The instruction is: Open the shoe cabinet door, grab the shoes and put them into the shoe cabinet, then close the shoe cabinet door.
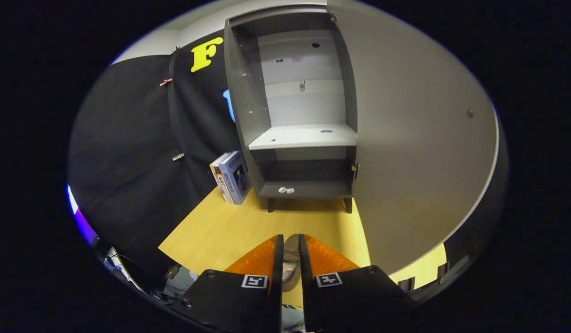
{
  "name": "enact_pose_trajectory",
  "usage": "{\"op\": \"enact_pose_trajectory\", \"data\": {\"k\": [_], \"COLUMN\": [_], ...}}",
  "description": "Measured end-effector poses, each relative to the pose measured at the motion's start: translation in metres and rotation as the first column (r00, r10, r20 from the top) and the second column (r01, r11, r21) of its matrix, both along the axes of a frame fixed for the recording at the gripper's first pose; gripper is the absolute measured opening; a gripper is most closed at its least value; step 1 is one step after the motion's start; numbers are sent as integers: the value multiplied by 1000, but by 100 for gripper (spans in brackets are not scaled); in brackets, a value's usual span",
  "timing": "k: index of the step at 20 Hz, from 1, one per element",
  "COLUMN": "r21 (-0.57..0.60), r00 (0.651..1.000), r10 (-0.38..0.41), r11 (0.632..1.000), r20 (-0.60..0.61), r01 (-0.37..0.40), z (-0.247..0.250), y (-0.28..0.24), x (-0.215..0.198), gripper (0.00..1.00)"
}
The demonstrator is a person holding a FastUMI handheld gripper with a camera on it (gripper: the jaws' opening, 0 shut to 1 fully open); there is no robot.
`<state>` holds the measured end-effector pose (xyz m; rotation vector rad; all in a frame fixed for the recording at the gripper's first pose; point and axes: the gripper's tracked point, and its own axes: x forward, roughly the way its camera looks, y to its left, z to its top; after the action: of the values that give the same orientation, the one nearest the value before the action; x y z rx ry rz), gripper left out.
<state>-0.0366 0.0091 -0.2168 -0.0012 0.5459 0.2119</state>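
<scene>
Gripper view, carrying phase. The gripper (290, 249) was clamped on a shoe (291, 260), both fingers pressing its sides, so that only a narrow strip of the shoe showed in the slot between them, its toe end pointing ahead. The shoe was held above the yellow wooden worktop (230, 226), well short of the shoe cabinet (248, 115), which stood at the worktop's far edge against the booth wall. The cabinet door (415, 152) stood swung fully open on the right, its knob (470, 112) visible on the face; the opening step therefore appeared complete. Inside, a pale middle shelf (304, 137) divided the cabinet, and the dark bottom shelf (308, 188) carried two small pale objects (285, 190), too small to identify. Two books (232, 178) leaned against the cabinet's left side.

The step in hand was judged to be delivery of the shoe into the cabinet. To do it well, the gripper should travel straight toward the opening, staying left of the open door so as not to knock it, and enter at the height of a chosen shelf. The middle shelf offered the freer surface. The fingers should part only once the sole rested flat on the shelf, well behind its front lip, so that the door could later close unobstructed.
</scene>
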Motion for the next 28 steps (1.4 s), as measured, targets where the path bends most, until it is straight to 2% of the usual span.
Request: {"op": "enact_pose_trajectory", "data": {"k": [7,14,20,24,28], "r21": [1,-37,-92,-132,-114], "r00": [978,919,888,888,895], "r10": [-43,-163,-208,-241,-251], "r11": [999,986,978,970,968], "r20": [-204,-360,-410,-392,-369], "r01": [44,160,187,205,224], "z": [-101,-200,-254,-274,-285], "y": [34,36,41,35,35], "x": [14,32,42,49,58], "gripper": [23,23,23,23,24]}}
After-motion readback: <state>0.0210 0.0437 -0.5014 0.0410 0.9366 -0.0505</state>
